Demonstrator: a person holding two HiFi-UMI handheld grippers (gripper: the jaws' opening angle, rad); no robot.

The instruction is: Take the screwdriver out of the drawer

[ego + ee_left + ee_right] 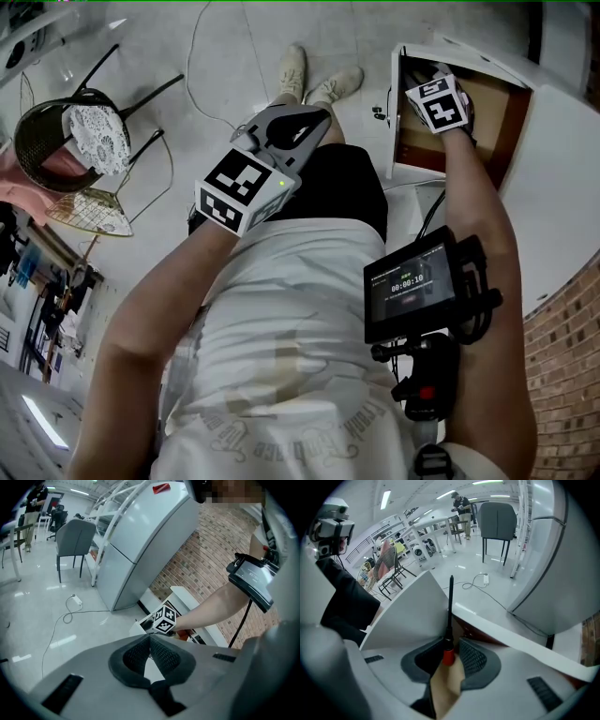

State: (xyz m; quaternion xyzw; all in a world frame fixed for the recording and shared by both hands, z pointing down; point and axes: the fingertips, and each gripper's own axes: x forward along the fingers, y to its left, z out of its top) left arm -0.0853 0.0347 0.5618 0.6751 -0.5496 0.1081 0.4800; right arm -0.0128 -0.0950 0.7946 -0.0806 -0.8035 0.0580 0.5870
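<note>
The right gripper [451, 644] sits in the open drawer [511, 117], its jaws pinching the screwdriver [450, 611] at the red collar. The black shaft runs straight out along the jaws, past the drawer's white wall [408, 620]. The left gripper [150, 638], pressed together and empty, hangs well outside the drawer. Withdrawal probably needs a lift clear of the drawer rim

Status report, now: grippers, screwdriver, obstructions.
Right gripper shut on screwdriver near its red collar, at the open drawer. Left gripper shut, empty, held away from the drawer. Nothing seen blocking the lift-out.
</note>
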